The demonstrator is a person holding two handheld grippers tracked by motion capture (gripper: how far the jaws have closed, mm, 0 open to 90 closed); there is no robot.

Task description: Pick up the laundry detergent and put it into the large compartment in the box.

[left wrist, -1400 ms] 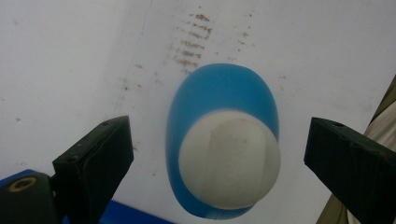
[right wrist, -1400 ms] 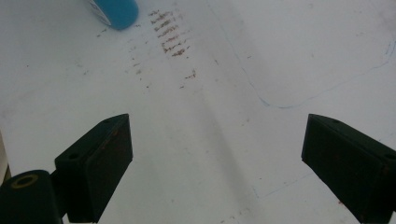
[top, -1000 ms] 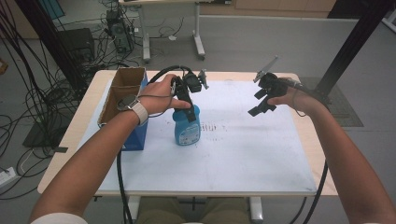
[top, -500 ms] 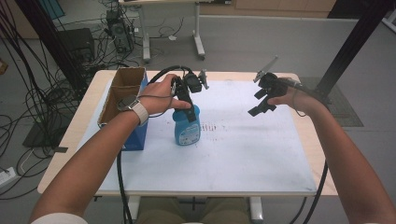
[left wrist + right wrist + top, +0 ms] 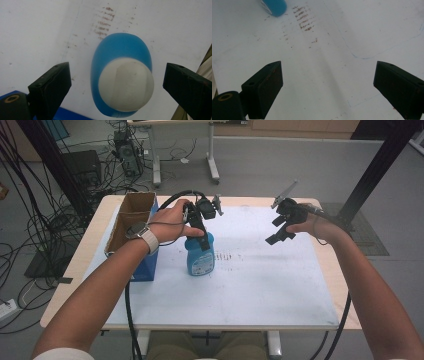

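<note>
Step in hand, as I judge it: lining up my left gripper (image 5: 200, 227) for a top-down pick of the blue bottle (image 5: 200, 256). No grasp yet.

Near: in the left gripper view my two jaws stand wide open, one on each side of the bottle's white cap (image 5: 125, 84), with clear gaps on both sides; nothing held, nothing touched. The cap sits a little toward the right-hand jaw (so I am not quite centred). The bottle stands upright on the white board (image 5: 250, 285), just beside the blue box (image 5: 147, 265) with the open cardboard top.

Next move, my estimate: nudge the gripper to centre the cap between the jaws, come down until the pads are level with the cap or neck, then close. The rounded cap looks smooth, so a grip too high could slip off.

Farther: my right gripper (image 5: 281, 226) hangs above the board, well apart from the bottle, jaws equally wide open and empty. Its view looks down on bare board with brownish smudges (image 5: 303, 18), the bottle's base at the far corner.

Beyond the table: cables and another desk on the floor.
</note>
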